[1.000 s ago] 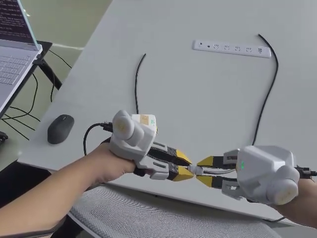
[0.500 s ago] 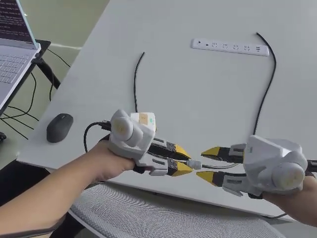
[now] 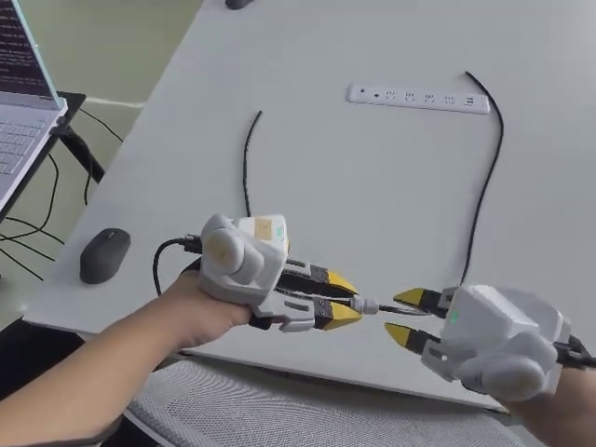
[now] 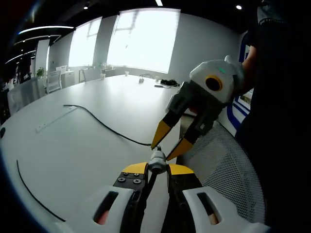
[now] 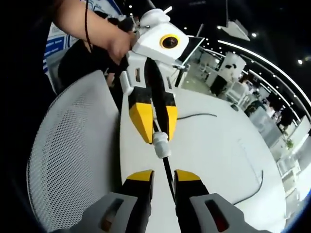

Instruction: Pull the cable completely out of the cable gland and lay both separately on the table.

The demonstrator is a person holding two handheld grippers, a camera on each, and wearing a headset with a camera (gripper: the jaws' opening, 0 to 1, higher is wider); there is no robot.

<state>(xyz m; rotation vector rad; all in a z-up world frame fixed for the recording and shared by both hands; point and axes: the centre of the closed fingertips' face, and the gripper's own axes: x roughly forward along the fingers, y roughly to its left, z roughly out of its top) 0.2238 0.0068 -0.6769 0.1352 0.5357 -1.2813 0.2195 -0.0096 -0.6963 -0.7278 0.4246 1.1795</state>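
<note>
A broad white desk [image 3: 372, 196] stretches away towards tall bright windows [image 4: 143, 39] set in a white wall [image 4: 209, 43]. Above them a dark ceiling [image 4: 204, 9] carries small round spotlights [image 4: 238, 7] and a curved strip light [image 4: 41, 29]. A grey mesh chair seat [image 3: 242, 410] sits at the desk's near edge, and to the left, over a pale green floor [image 3: 130, 47], an open silver laptop [image 3: 19, 121] rests on a black stand [image 3: 73, 100].
</note>
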